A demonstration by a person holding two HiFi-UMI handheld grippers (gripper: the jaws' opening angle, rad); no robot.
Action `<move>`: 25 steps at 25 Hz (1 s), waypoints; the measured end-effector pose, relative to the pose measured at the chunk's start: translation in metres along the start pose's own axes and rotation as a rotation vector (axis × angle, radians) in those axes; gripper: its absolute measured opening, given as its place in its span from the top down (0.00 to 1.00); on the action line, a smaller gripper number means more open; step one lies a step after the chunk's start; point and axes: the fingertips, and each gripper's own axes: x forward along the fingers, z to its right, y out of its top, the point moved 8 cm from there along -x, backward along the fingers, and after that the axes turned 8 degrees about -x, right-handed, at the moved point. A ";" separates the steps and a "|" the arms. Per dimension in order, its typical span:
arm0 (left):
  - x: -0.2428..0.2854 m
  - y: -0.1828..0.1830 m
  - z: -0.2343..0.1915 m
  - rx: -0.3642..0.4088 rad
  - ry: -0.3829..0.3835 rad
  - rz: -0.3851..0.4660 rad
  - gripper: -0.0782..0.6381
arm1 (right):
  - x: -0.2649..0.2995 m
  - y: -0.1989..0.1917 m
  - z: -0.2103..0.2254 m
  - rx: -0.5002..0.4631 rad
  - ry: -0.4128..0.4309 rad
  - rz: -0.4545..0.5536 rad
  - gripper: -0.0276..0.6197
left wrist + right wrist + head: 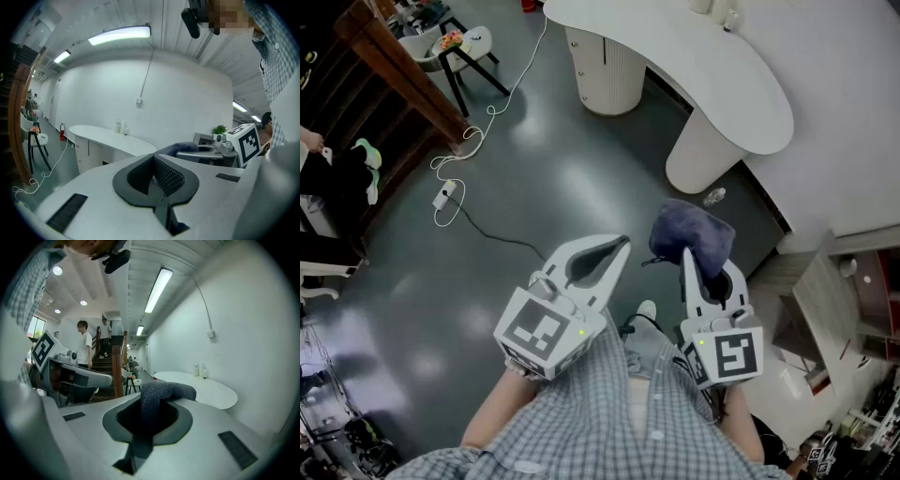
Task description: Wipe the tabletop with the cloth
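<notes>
The left hand-held gripper hangs close in front of the person's shirt. Its jaws are clenched with nothing between the ribbed pads, so it looks to be carried idle, out of the way.

Just beside it, the right hand-held gripper is clamped on the cloth. A narrow fold is pinched deep between its jaws. The rest bunches into a dark lump over the tips, leaving a loose wad free to press flat on a surface.

Both grippers are over bare floor and touch nothing but the cloth.

Further ahead stands the white curved bench, well apart from the cloth. Both gripper cameras face it across the room. Two small bottles stand near its far wall edge.

Wiping has not begun, I judge: the cloth is held ready for the walk over. Those bottles may need to be wiped around.
</notes>
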 end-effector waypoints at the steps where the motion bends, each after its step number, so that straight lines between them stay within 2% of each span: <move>1: 0.000 -0.002 -0.001 0.008 0.003 -0.015 0.89 | 0.000 0.000 -0.001 0.000 0.000 0.000 0.91; 3: 0.000 -0.005 -0.003 0.032 0.018 -0.068 0.89 | 0.001 0.000 -0.002 0.000 -0.001 -0.001 0.91; 6: 0.003 -0.011 -0.008 0.085 0.058 -0.198 0.89 | 0.004 0.000 -0.005 0.000 -0.001 -0.001 0.91; 8: 0.005 -0.014 -0.011 0.096 0.063 -0.245 0.89 | 0.007 0.000 -0.007 0.001 -0.002 -0.003 0.91; 18: -0.005 -0.016 -0.030 0.074 0.011 -0.275 0.89 | 0.011 0.004 -0.021 0.025 -0.081 -0.008 0.91; 25: -0.025 -0.015 -0.050 0.107 -0.017 -0.280 0.89 | 0.013 0.007 -0.038 0.034 -0.172 -0.001 0.91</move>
